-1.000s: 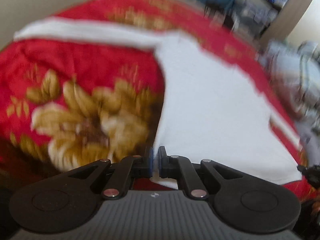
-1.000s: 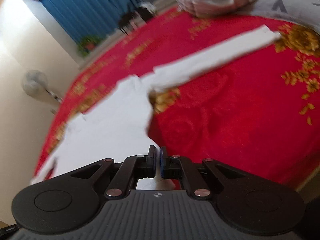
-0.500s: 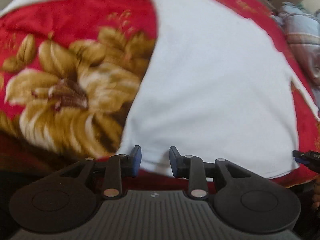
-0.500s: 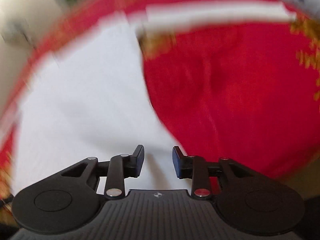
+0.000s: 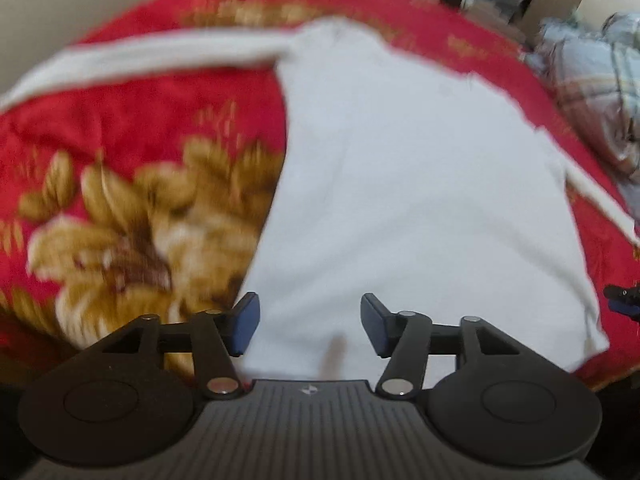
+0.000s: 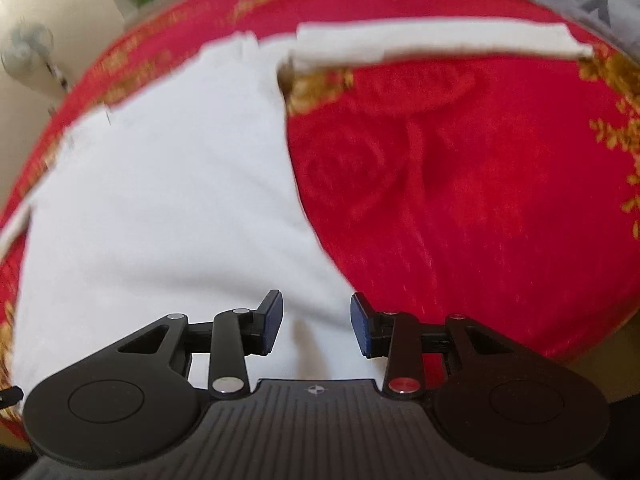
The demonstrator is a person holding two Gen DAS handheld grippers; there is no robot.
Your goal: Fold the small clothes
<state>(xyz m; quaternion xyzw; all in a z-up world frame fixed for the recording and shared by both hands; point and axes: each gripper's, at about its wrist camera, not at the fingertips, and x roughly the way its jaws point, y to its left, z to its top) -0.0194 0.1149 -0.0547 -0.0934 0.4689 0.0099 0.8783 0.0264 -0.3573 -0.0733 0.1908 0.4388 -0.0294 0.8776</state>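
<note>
Here, garment: a white long-sleeved top [image 5: 408, 184] lies spread flat on a red blanket [image 5: 132, 120] with gold flower patterns, which covers a bed.
Garment position: its hem reaches the near edge of the bed, where both grippers are; the body runs from there toward the far edge.
Sleeves: in the left wrist view one sleeve [image 5: 152, 60] stretches out sideways toward the left edge of the bed, lying flat; in the right wrist view the other sleeve [image 6: 432, 40] stretches toward the right edge.
Left gripper [image 5: 310, 326]: fingers spread wide apart, holding nothing, above the hem near the garment's left side seam.
Right gripper [image 6: 316, 326]: fingers likewise spread, nothing between them, above the hem near the garment's right side seam; its blue-padded tips [image 5: 624, 304] show in the left wrist view past the far corner of the hem.
Contact: whether either gripper touches the cloth cannot be told; both views are blurred.
Far right corner of the bed: a pile of grey-blue plaid fabric [image 5: 592, 80].
Beyond the left edge: a standing fan [image 6: 32, 48] against a pale wall.
</note>
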